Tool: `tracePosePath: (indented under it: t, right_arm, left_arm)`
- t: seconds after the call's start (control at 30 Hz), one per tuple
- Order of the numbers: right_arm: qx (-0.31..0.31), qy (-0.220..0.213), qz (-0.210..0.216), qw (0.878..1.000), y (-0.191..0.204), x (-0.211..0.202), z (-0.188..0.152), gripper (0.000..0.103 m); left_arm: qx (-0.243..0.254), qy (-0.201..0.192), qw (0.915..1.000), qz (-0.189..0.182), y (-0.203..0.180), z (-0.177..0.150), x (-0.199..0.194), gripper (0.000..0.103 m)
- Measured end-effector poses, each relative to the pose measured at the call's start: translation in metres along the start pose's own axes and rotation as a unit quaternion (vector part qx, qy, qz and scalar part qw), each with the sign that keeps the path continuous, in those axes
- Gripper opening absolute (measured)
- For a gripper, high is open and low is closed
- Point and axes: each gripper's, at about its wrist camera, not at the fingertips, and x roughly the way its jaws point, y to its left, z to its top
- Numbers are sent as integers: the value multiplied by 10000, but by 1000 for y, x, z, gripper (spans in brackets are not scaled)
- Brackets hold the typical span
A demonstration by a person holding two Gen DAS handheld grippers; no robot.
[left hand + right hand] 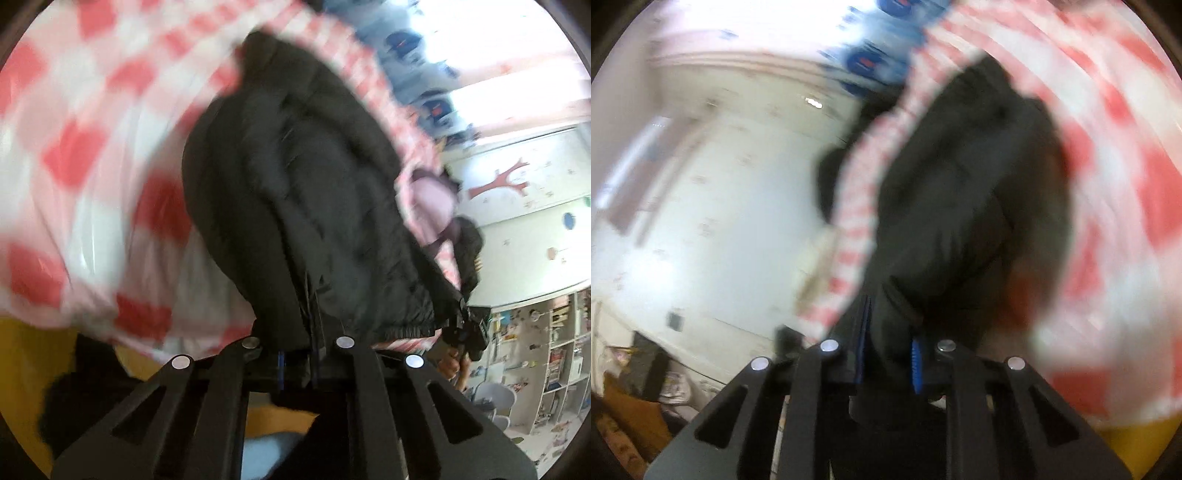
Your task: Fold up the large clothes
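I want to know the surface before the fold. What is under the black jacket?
Under the black jacket lies a red-and-white checked cloth, visible all around it. What the jacket itself covers cannot be seen, and what lies below the cloth is hidden.

Right gripper (886, 354) seen closed on bunched edge of black padded jacket (960, 192), fabric pinched between blue-edged pads (916, 363). Jacket draped over red-and-white checked cloth (1126, 177). Cloth's striped border (857, 221) seen left of jacket. White wall (720, 203) blurred at left. Yellow surface (1137, 443) visible lower right.
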Motion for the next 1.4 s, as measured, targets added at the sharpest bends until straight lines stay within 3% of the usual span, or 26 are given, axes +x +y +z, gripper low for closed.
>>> tracePosePath:
  t: [0.17,0.3,0.33,0.4,0.43,0.47,0.5,0.57,0.63,0.67,0.73,0.8,0.9,1.0,1.03,1.1,1.13,1.17,1.2,1.23,1.27,1.3,1.37,1.4]
  right_arm:
    - [-472,-454,772,9949,71,-22,11,19]
    - [-654,-362,695,9948,88,-51,-12,19]
    - [-596,-256,599,9961,82,-58,-21,19]
    - [-364,301,222,9986,56,-58,-47,26]
    - [-287,439,-196,9984,42,-63,-56,38]
    - [-164,532,-649,9963,26,-70,-65,43]
    - [139,564,-1152,9916,-1,-81,-73,44]
    - [449,213,-1736,9836,-23,-101,-68,50]
    - [327,-49,-1731,9844,-17,-98,-46,51]
    - [85,-101,-1719,9850,-5,-81,-28,58]
    - [-418,-86,-1749,9837,19,-35,7,68]
    - [-847,-10,-1713,9816,37,27,39,69]
    - [-1036,-75,-1412,9845,46,116,90,69]
    - [-1072,-129,-1580,9815,30,182,129,69]
    - [-983,-125,-1749,9796,15,198,139,69]
    - [-453,-22,-2591,9648,-37,219,153,68]
    - [-81,60,-2832,9590,-66,222,158,51]
    - [373,27,-2847,9579,-93,218,160,32]
    - [636,-67,-2725,9600,-103,211,160,28]
    - [733,-126,-2571,9635,-104,204,161,28]
    - [600,-144,-2645,9624,-98,200,161,35]
    - [188,-235,-2759,9607,-81,197,164,43]
    - [-309,-508,-2490,9667,-58,196,170,65]
    - [-605,-694,-2411,9661,-45,201,177,66]
  left_arm:
    - [329,-588,9970,-391,-37,5,-75,8]
    - [494,-357,9976,-341,-30,-14,-99,9]
    - [571,-124,9982,-136,-21,-24,-97,11]
    - [688,450,9955,475,6,-42,-87,34]
    - [630,609,9909,1018,28,-49,-84,41]
    - [479,620,9836,1625,48,-53,-85,47]
    - [279,556,9755,2109,67,-51,-91,47]
    - [97,201,9688,2470,76,-35,-104,47]
    - [304,-214,9729,2281,55,-10,-106,53]
    - [570,-436,9757,2071,32,8,-98,60]
    - [1082,-791,9752,1761,-10,38,-72,76]
    - [1443,-1012,9738,1434,-47,71,-34,79]
    - [1362,-1191,9795,881,-85,121,30,79]
    - [903,-1433,9839,563,-88,161,89,79]
    - [690,-1442,9856,555,-81,173,108,79]
    - [368,-1247,9876,879,-59,193,148,79]
    - [152,-779,9871,1392,-40,202,180,79]
    - [42,-266,9862,1636,-25,202,204,79]
    - [103,-151,9854,1694,-22,204,211,79]
    - [192,-216,9846,1727,-28,204,208,79]
    - [335,-343,9838,1728,-36,204,201,79]
    - [548,-689,9836,1575,-49,205,189,79]
    - [848,-1362,9776,1358,-67,208,174,87]
    - [906,-1589,9730,1411,-71,211,174,90]
